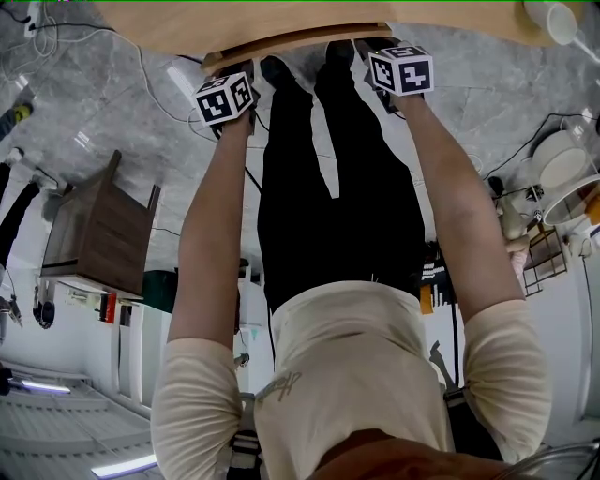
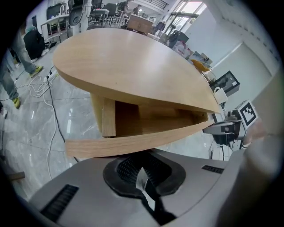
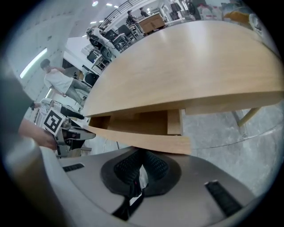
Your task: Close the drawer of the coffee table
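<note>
Top of the frame: the drawer [image 1: 281,44] juts out beneath the surface [image 1: 300,14]. The left claw [image 1: 234,77] is against its left end and the right claw [image 1: 380,49] against its right. A cabinet [image 1: 98,230] stands mid-left.

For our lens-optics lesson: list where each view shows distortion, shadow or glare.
Left gripper view: fisheye bows the drawer front, and the corners vignette black. Right gripper view: the drawer interior sits in shadow under the tabletop. Head view: the glossy floor shows glare streaks.

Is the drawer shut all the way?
No, the drawer sticks out from under the coffee table, and an open gap shows behind its front board.
</note>
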A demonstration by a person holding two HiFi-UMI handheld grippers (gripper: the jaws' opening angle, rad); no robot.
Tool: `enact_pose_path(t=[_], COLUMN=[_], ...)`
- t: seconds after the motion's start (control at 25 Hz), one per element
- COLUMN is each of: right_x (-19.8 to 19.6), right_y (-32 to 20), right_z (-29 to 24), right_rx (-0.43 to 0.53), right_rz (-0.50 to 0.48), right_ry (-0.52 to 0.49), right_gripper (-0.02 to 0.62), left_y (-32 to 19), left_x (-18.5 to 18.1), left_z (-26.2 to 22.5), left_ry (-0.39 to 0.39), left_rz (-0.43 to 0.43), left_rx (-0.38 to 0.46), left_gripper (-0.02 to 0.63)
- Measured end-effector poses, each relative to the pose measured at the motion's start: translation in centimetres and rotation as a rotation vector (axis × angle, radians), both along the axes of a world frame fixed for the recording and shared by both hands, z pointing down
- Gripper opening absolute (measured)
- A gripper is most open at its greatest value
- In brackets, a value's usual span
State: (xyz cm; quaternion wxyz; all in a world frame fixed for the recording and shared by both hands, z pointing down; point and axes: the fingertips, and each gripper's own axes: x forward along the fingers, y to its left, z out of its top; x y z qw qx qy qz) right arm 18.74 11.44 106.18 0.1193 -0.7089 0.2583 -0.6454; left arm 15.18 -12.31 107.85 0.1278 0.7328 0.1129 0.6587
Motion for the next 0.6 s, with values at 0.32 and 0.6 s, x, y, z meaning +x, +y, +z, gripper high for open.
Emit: enact_pose_path(t=[0.32,0.6], right_x=[2.2,3.0], right_y=[-0.5,-0.8], right_z=[0.1,0.0], right_rx=[0.000,0.003], right_rz=[-0.011,-0.007], right_ry=[0.014,0.024], right_gripper=[-0.006,-0.006], left_y=[-0.3,-0.3], left_x=[2.2,3.0], left_z=[0.2,0.1], left_ry=[0.012,0.025], left_rz=[0.012,0.022], left_rx=[-0.003,-0.010], left_gripper=[0.005,0.005])
